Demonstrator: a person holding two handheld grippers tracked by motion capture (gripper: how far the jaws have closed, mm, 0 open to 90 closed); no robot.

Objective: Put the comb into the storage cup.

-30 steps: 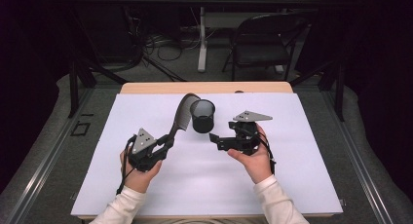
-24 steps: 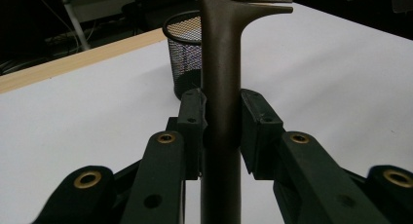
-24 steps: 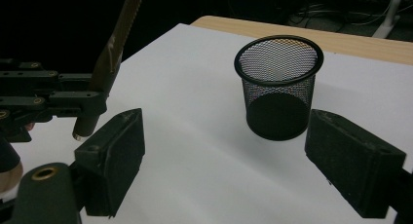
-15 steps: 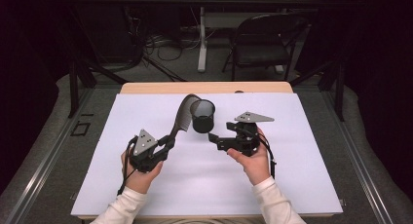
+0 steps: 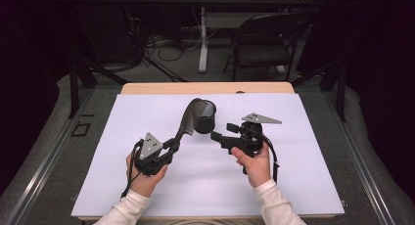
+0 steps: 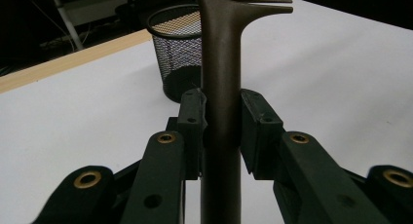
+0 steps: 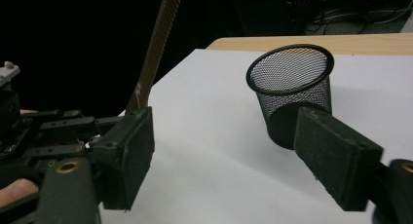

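Comb (image 6: 221, 63) – unmarked, beside plain mesh cup (image 7: 292, 87)

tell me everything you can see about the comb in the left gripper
The comb is dark brown, plastic by its look, with a long plain handle and fine teeth at the far end. The left gripper clamps its handle between both pads. It rises slanting off the table, its toothed end beside the rim of the black mesh cup.

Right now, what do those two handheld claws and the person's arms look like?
Both claws are black. The left claw and right claw each carry a grey three-cornered plate on top and trail a black cable. Close up, the fingers are flat blocks on arms with brass-ringed holes. The sleeves are white.
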